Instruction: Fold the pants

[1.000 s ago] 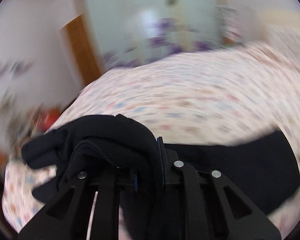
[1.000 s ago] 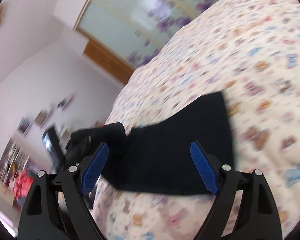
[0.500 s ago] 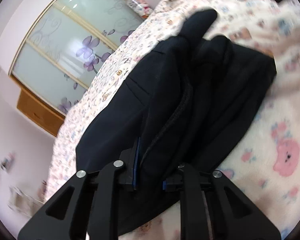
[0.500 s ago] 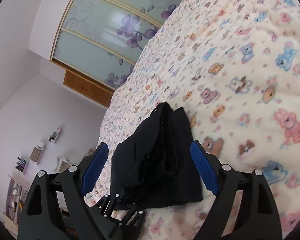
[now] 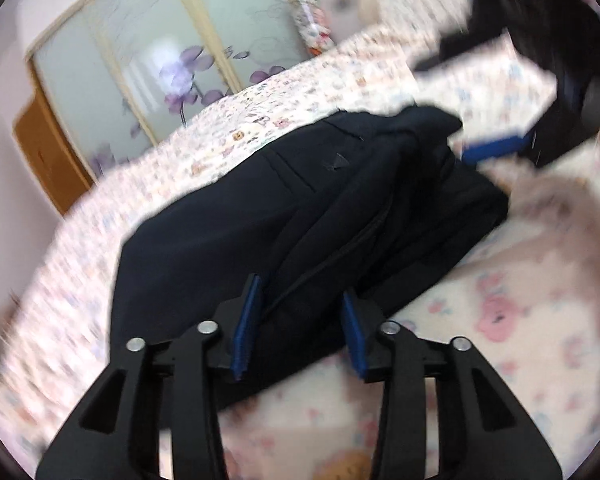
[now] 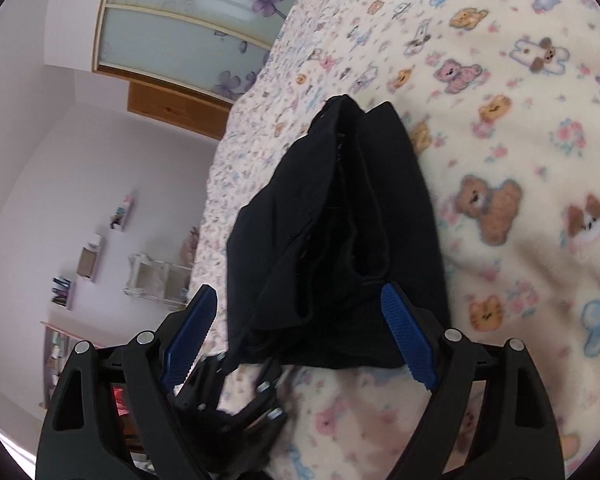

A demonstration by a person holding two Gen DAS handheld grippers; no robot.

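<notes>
The black pants (image 5: 300, 208) lie folded in a thick bundle on the bed; they also show in the right wrist view (image 6: 340, 232). My left gripper (image 5: 300, 324) is open at the bundle's near edge, its blue pads either side of the cloth, not pinching it. My right gripper (image 6: 300, 328) is open and empty, just above the bundle's near end. In the left wrist view the right gripper (image 5: 500, 136) shows blurred at the bundle's far right end. The left gripper (image 6: 235, 396) shows low in the right wrist view.
The bed is covered by a cream blanket with bear prints (image 6: 520, 160). A wardrobe with frosted flower-patterned sliding doors (image 5: 159, 60) stands beyond the bed. Wall shelves (image 6: 87, 256) and a white rack (image 6: 155, 276) stand at the left.
My left gripper has opened and let go of the pants, which now rest on the bed. The right gripper has moved closer over the bundle.
</notes>
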